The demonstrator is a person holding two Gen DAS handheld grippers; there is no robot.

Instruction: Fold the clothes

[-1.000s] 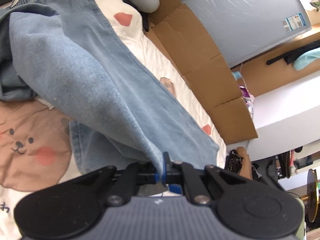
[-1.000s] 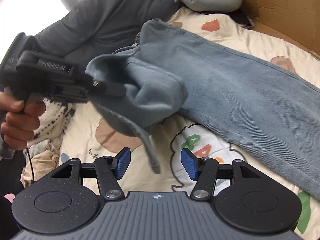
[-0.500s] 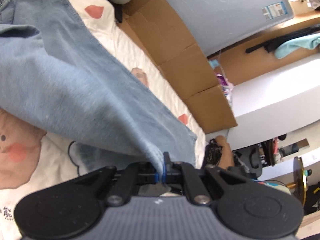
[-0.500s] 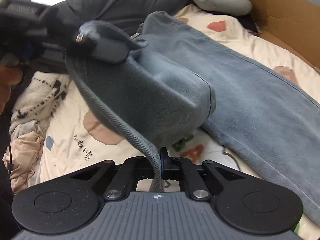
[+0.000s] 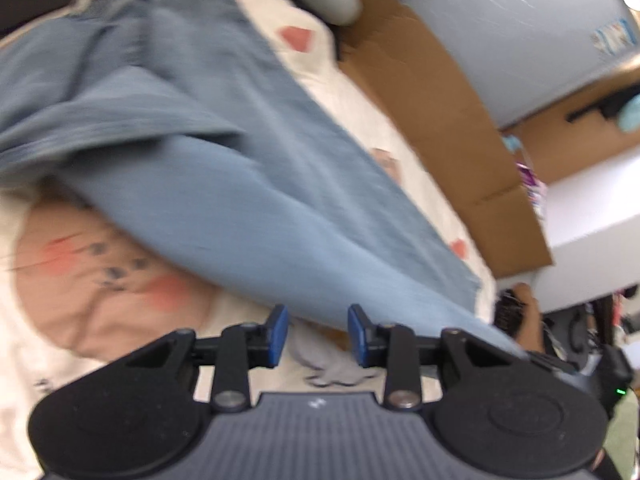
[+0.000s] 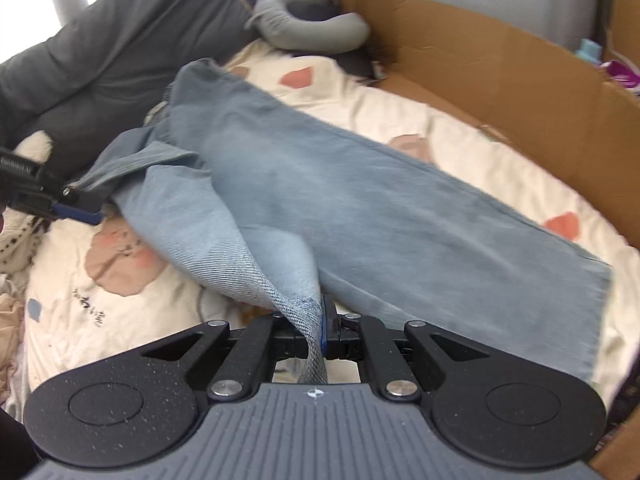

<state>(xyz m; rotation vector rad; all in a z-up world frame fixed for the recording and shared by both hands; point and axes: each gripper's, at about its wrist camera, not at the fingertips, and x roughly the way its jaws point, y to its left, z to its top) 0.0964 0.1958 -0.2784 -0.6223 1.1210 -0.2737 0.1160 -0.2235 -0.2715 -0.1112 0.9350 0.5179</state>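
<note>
Light blue jeans (image 6: 360, 200) lie stretched across a cartoon-print bed sheet (image 6: 460, 140). One leg is folded over and pulled toward my right gripper (image 6: 322, 328), which is shut on the hem edge of that leg. In the left wrist view the jeans (image 5: 240, 184) lie just past my left gripper (image 5: 318, 336). Its jaws are opening, with only sheet showing between the blue pads. The right wrist view shows the left gripper (image 6: 86, 202) at the far left, beside the bunched upper end of the jeans.
Cardboard panels (image 6: 500, 72) wall the far side of the bed. A grey neck pillow (image 6: 312, 20) and a dark grey quilt (image 6: 120, 40) lie at the head. Crumpled cloth (image 6: 12, 320) sits at the left edge. White furniture (image 5: 592, 216) stands past the cardboard.
My right gripper closed on the hanging denim edge and drew it toward itself and to the right. My left gripper, shut on the denim before, has parted its jaws and let the cloth go.
</note>
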